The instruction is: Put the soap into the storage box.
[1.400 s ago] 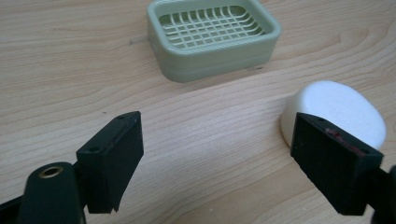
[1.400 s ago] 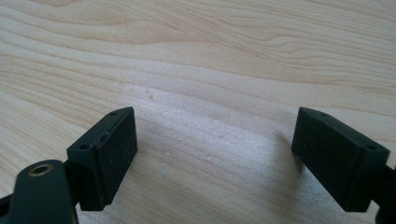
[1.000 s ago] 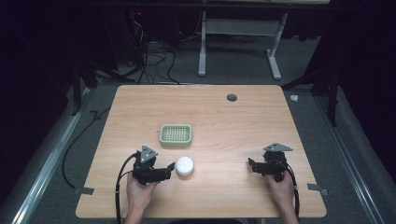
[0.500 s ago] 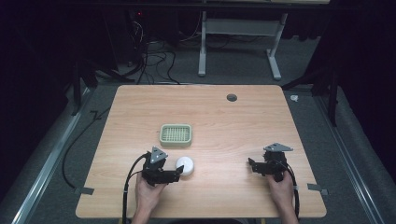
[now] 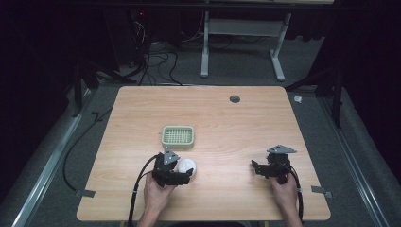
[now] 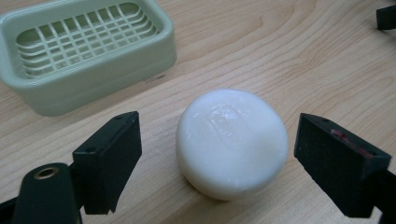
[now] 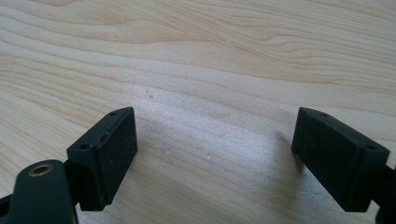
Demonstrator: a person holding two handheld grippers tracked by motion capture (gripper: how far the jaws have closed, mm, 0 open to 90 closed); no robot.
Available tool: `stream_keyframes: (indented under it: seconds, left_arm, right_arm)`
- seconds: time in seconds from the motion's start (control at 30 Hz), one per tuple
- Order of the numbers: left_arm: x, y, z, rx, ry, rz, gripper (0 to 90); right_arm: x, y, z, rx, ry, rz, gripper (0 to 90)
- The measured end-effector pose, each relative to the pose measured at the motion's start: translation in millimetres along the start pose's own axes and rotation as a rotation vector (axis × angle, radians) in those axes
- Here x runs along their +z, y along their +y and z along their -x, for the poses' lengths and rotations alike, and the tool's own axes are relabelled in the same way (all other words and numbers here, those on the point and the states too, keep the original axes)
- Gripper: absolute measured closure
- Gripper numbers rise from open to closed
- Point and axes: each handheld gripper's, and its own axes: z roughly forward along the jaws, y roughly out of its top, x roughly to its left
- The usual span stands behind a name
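A round white soap bar (image 6: 232, 142) lies on the wooden table (image 5: 227, 118), just in front of a pale green soap dish (image 6: 88, 51) with a grid floor. My left gripper (image 6: 222, 137) is open, one jaw on each side of the soap, with a gap on both sides. From above, the left gripper (image 5: 187, 169) sits low against the soap (image 5: 187, 165), near the dish (image 5: 178, 136). My right gripper (image 5: 254, 166) rests at the front right, open over bare wood (image 7: 215, 135).
A dark round cable hole (image 5: 234, 98) lies near the table's far edge. Cables trail from both grippers off the front edge. A black jaw tip of the other gripper (image 6: 386, 16) shows far off in the left gripper view.
The left hand has slid its gripper to the right until the open jaws flank the soap. The right gripper has stayed where it was.
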Motion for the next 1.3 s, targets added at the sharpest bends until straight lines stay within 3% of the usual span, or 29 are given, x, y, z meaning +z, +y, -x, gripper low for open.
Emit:
stream_keyframes:
  seconds: [0.1, 0.77, 1.3]
  left_arm:
    - [6.0, 1.3, 5.2, 0.033, 0.007, -0.021, 15.6]
    - [31.5, -1.0, 9.2, 0.038, 0.005, -0.087, 15.7]
    - [39.8, -4.2, 9.7, 0.048, 0.03, -0.092, 19.5]
  right_arm:
    - [0.0, 0.0, 0.0, 0.001, -0.001, 0.0, 15.1]
    - [0.0, 0.0, -0.1, 0.001, -0.001, 0.0, 15.1]
    - [0.0, 0.0, -0.1, 0.001, 0.0, 0.0, 15.1]
